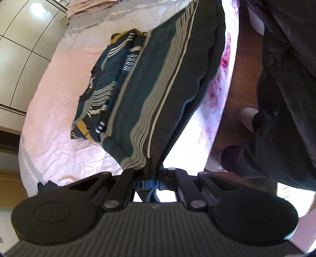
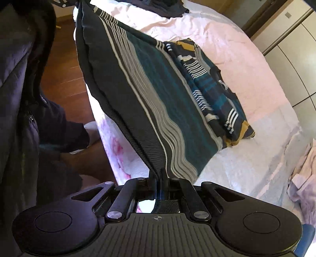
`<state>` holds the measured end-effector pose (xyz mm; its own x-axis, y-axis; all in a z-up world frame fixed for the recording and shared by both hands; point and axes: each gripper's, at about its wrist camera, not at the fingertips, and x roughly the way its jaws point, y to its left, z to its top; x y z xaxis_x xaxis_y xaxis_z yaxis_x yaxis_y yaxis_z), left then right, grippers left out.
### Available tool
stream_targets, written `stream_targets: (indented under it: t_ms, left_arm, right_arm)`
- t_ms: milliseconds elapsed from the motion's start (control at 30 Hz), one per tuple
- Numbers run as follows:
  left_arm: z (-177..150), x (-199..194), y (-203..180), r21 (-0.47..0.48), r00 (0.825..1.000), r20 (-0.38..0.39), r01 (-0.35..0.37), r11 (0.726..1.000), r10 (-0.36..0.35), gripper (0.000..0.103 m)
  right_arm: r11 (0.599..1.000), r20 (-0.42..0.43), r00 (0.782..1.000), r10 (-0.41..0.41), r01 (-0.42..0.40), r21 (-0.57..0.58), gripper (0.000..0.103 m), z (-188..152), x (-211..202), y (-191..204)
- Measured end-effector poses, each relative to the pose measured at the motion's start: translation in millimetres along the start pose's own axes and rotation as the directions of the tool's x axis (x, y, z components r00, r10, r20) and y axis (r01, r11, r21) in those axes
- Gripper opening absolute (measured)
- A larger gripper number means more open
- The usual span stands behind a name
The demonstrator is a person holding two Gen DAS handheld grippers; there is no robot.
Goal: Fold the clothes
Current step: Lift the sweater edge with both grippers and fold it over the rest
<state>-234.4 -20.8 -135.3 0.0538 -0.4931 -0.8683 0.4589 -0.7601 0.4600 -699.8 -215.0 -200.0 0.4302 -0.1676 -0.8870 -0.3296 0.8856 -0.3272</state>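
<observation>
The bed point(image 1: 55, 110), covered in a pale pink quilted spread, fills most of both views; its near side panel shows a pink floral print. A white wardrobe point(image 1: 21, 39) stands at 10 o'clock in the left wrist view and at 2 o'clock in the right wrist view. Wooden floor point(image 2: 65, 79) runs beside the bed at 9 o'clock in the right wrist view.

The person point(image 1: 286, 98) in dark clothing stands beside the bed, at 3 o'clock in the left view and 9 o'clock in the right view.

The striped garment point(image 1: 162, 83), dark teal with grey and white bands and a dark edge, is held up taut between the two tools. Its upper part is lifted off the bed; its lower part, patterned with mustard patches, lies bunched on the spread toward the centre of the bed. The lifted edge runs from 6 o'clock to 12 o'clock in both views.

A dark pile of clothing point(image 2: 165, 8) lies on the bed at 12 o'clock in the right view. A pale crumpled cloth point(image 2: 302, 178) sits at 4 o'clock, at the frame edge.

The left gripper point(image 1: 153, 166) is pressed together, pinching the garment's corner. The right gripper point(image 2: 160, 174) is likewise pressed together on the opposite corner of the same garment.
</observation>
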Motion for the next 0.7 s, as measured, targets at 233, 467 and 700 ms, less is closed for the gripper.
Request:
stream_targets:
  t_ms: [233, 467, 700]
  left_arm:
    - [6, -6, 2, -0.004, 1.000, -0.016, -0.007, 1.000, 0.007, 0.001]
    - [4, -8, -20, -0.023, 0.998, -0.042, 0.042, 0.999, -0.043, 0.001]
    - [11, -11, -4, -0.036, 0.999, -0.037, 0.034, 0.999, -0.035, 0.001]
  right_arm:
    - [0.999, 0.001, 1.000, 0.031, -0.031, -0.015, 0.001, 0, -3, -9]
    - [0.993, -0.029, 0.993, 0.111, -0.112, -0.020, 0.001, -10, 0, 6]
    - [0.991, -0.036, 0.991, 0.132, -0.133, -0.023, 0.001, -10, -6, -11]
